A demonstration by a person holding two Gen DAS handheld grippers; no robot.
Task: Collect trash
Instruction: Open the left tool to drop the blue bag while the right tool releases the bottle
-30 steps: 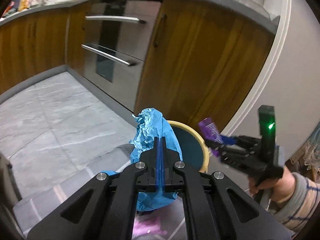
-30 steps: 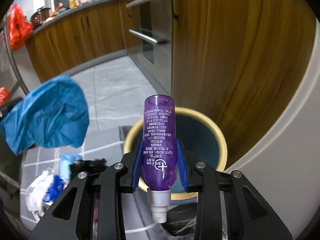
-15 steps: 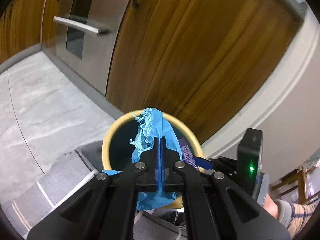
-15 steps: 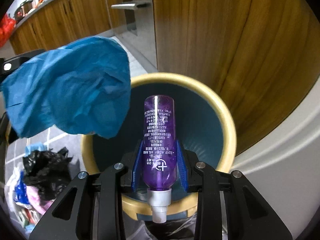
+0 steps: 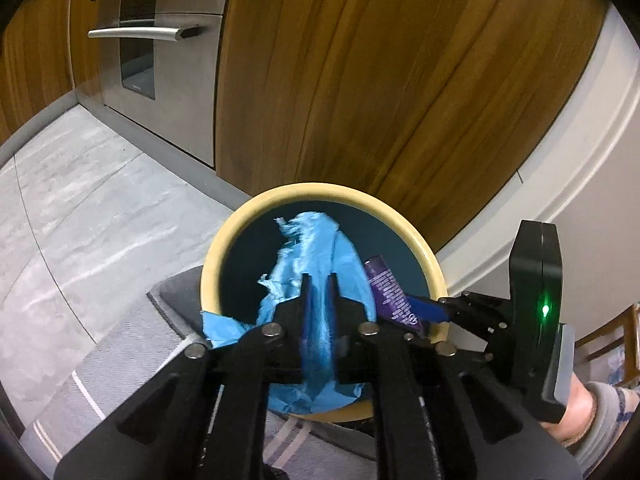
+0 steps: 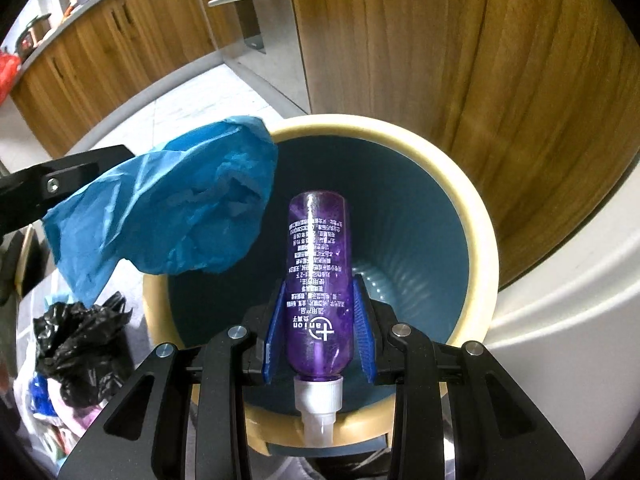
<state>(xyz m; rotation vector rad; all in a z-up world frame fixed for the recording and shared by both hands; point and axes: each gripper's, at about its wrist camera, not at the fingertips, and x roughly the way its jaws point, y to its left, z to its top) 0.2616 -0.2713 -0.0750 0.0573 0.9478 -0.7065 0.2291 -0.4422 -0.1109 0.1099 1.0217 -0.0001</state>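
Left claw (image 5: 318,300) over bin (image 5: 434,268), jaws opening, crumpled blue bag (image 5: 320,256) between them, hanging above bin mouth and over near rim. Right claw (image 6: 320,320) clamps purple bottle (image 6: 318,272) at lower body, white cap toward camera, base pointing into bin; jaws narrow around it. Bin: cream rim, dark teal inside, standing on grey floor beside wooden cabinet (image 5: 380,80). Black bag (image 6: 80,344) and other scraps on floor left of bin in right wrist view.

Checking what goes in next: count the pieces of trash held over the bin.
2: a blue bag in the left gripper, whose jaws are opening; a purple bottle in the right gripper.
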